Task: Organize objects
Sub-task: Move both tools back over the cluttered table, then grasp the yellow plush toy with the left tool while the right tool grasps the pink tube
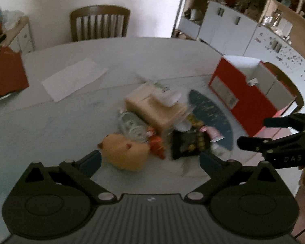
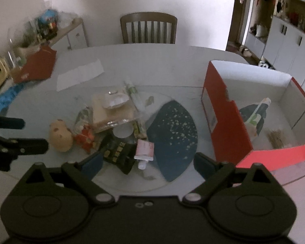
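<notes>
Toys and packets sit in a messy pile in the middle of both pictures, on a white table (image 2: 172, 71). A red box (image 2: 227, 122) with white inside stands open at the right. Some things already lie in it, so I think the rest of the pile should go there too.

At the near left of the pile is a tan plush toy (image 1: 125, 152). It looks soft and light. It will squash when squeezed, so a grab around its round middle should hold well. Next to it is a small red packet (image 2: 84, 137) and a shiny clear bag (image 1: 132, 125). The clear bag looks slippery and crinkly, so it may slide out. A black packet (image 2: 119, 155) lies at the near side, touching a small pink tube (image 2: 144, 149). The tube looks small and stiff, and its flat middle would be the best place to pinch. A tan cardboard box (image 1: 154, 109) sits in the middle of the pile with a pale thing on top, which could fall off if the box tips. A dark blue mat (image 2: 172, 138) lies flat between the pile and the red box.

The left gripper (image 1: 150, 159) has its tongs wide apart and holds nothing. The right gripper (image 2: 148, 162) has its tongs wide apart too, with nothing between them. Both hang just above the near edge of the pile.
</notes>
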Action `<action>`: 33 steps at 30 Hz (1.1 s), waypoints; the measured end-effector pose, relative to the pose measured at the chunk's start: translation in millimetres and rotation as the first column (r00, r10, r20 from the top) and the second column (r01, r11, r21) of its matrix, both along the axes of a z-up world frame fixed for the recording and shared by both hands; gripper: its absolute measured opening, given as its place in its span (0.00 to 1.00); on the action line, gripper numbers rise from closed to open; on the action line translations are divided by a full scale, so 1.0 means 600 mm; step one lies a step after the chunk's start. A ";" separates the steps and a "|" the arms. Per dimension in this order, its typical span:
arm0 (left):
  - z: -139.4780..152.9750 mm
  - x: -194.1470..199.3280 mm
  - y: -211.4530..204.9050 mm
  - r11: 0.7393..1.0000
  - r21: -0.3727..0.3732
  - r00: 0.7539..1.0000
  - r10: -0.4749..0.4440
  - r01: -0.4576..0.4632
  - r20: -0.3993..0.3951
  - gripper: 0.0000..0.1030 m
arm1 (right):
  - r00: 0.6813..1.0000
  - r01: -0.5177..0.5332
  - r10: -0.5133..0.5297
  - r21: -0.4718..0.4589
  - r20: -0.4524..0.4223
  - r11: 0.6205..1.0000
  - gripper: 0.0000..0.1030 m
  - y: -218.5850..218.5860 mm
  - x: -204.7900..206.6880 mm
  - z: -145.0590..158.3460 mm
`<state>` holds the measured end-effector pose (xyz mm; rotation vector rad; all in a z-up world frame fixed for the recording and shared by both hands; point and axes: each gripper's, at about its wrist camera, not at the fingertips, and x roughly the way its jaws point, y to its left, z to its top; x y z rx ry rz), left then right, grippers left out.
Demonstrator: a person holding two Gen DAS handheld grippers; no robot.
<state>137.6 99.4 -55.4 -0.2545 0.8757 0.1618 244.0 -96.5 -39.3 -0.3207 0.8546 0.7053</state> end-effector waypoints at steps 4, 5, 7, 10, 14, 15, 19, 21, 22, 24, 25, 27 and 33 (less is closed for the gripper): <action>-0.033 -0.001 0.024 0.999 0.009 0.999 0.035 -0.035 -0.040 1.00 | 1.000 -0.001 0.001 -0.023 -0.010 1.000 0.93 0.015 0.009 -0.021; -0.039 -0.001 0.029 0.999 0.016 0.998 0.045 -0.044 -0.053 1.00 | 1.000 0.002 -0.003 -0.030 -0.016 1.000 0.93 0.018 0.012 -0.026; -0.050 0.000 0.037 0.998 0.022 0.996 0.057 -0.056 -0.070 1.00 | 0.999 0.014 -0.015 -0.033 -0.041 0.999 0.92 0.023 0.022 -0.034; -0.061 0.008 0.054 0.996 0.013 0.993 0.085 -0.084 -0.084 1.00 | 0.997 0.039 -0.040 -0.029 -0.059 0.999 0.91 0.026 0.036 -0.041; -0.066 0.024 0.064 0.995 -0.005 0.990 0.095 -0.096 -0.101 1.00 | 0.998 0.049 -0.051 -0.052 -0.044 0.997 0.90 0.038 0.049 -0.050; -0.068 0.030 0.067 0.995 -0.018 0.990 0.094 -0.096 -0.107 1.00 | 0.998 0.049 -0.052 -0.059 -0.043 0.997 0.90 0.041 0.052 -0.053; -0.076 0.049 0.063 0.997 -0.009 0.991 0.072 -0.073 -0.111 1.00 | 0.998 0.042 -0.046 -0.085 -0.043 0.995 0.86 0.050 0.065 -0.068; -0.081 0.059 0.059 0.999 0.007 0.992 0.050 -0.050 -0.117 1.00 | 0.998 0.044 -0.049 -0.095 -0.051 0.994 0.83 0.053 0.073 -0.075; -0.084 0.063 0.059 0.999 0.009 0.992 0.043 -0.042 -0.119 1.00 | 0.997 0.047 -0.053 -0.097 -0.060 0.994 0.81 0.053 0.078 -0.078; -0.089 0.069 0.059 0.999 0.012 0.992 0.037 -0.036 -0.122 1.00 | 0.994 0.056 -0.064 -0.089 -0.086 0.994 0.79 0.052 0.088 -0.083; -0.092 0.072 0.060 0.999 0.014 0.992 0.037 -0.035 -0.124 1.00 | 0.993 0.062 -0.070 -0.082 -0.099 0.995 0.77 0.052 0.092 -0.086; -0.097 0.078 0.062 0.999 0.021 0.991 0.037 -0.034 -0.128 1.00 | 0.989 0.065 -0.073 -0.066 -0.132 0.996 0.74 0.052 0.101 -0.090; -0.110 0.086 0.063 0.999 0.042 0.990 0.029 -0.024 -0.137 1.00 | 0.979 0.052 -0.061 -0.050 -0.196 0.997 0.57 0.061 0.109 -0.105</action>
